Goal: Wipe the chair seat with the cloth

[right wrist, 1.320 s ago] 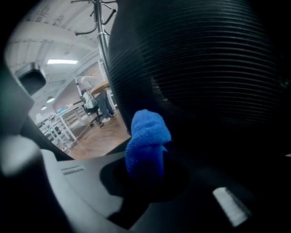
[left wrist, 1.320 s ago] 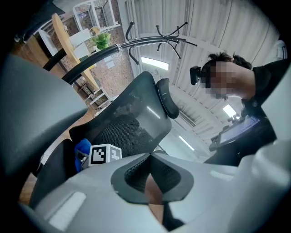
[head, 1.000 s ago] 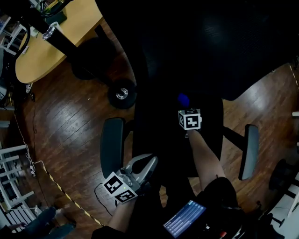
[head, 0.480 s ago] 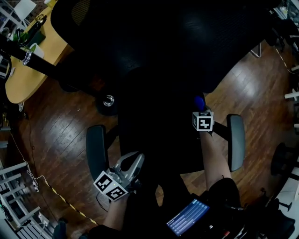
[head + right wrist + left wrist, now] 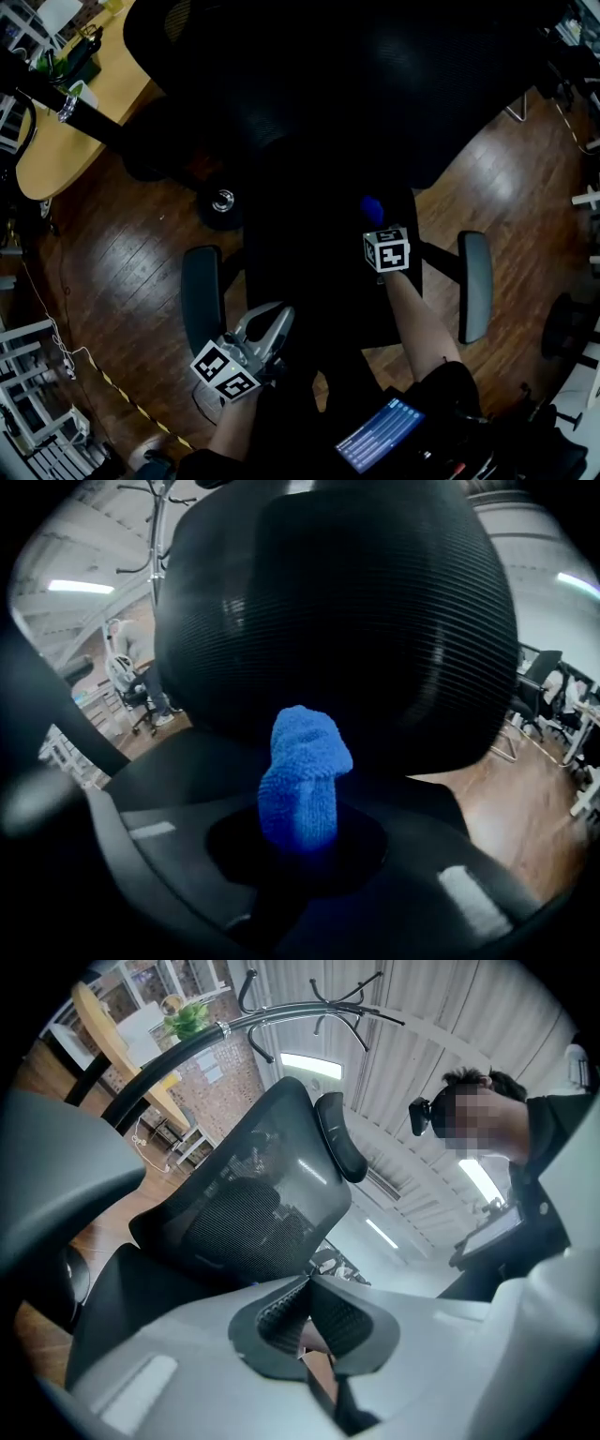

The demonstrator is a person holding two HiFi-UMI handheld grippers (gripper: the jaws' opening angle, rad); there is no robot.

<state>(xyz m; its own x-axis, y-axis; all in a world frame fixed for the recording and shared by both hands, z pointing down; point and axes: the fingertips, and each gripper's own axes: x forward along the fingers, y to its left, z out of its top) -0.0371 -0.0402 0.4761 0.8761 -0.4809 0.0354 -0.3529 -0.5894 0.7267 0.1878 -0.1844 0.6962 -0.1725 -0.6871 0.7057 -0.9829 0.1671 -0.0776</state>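
Step in hand: wiping. We judge it mid-task, since the cloth is over the seat.
Right hand-held gripper (image 5: 375, 227): clenched on the cloth (image 5: 372, 208). The blue terry bunch stands out beyond the jaw tips.
Cloth, long axis: it runs along the jaws, near to far, with the free end towards the backrest (image 5: 356, 84).
Cloth, place: over the right-hand part of the chair seat (image 5: 309, 258), towards its far end. The seat is too dark for us to tell whether the cloth presses on it or hangs just above.
Key relation: the unwiped seat lies left of and nearer than the cloth. We judge the coming stroke goes left or back towards us, with the bunch kept low.
Left hand-held gripper (image 5: 309, 1283): the ribbed pads meet at the tips with nothing between them. It is held at the near left corner of the seat, just beside the left armrest (image 5: 201, 298).
Nearer hand: the right one. The left is well apart from the cloth and idle.
Edges: the right armrest (image 5: 473, 286) is near on the right, and the backrest rises close on the far side.
Open room: most of the seat width to the left, and the near half.
Risk (judgement): a stroke to the right runs off the seat edge towards the armrest post.
Surroundings: wooden floor (image 5: 122, 253) and a tabletop (image 5: 66, 131) far left, neither in play.
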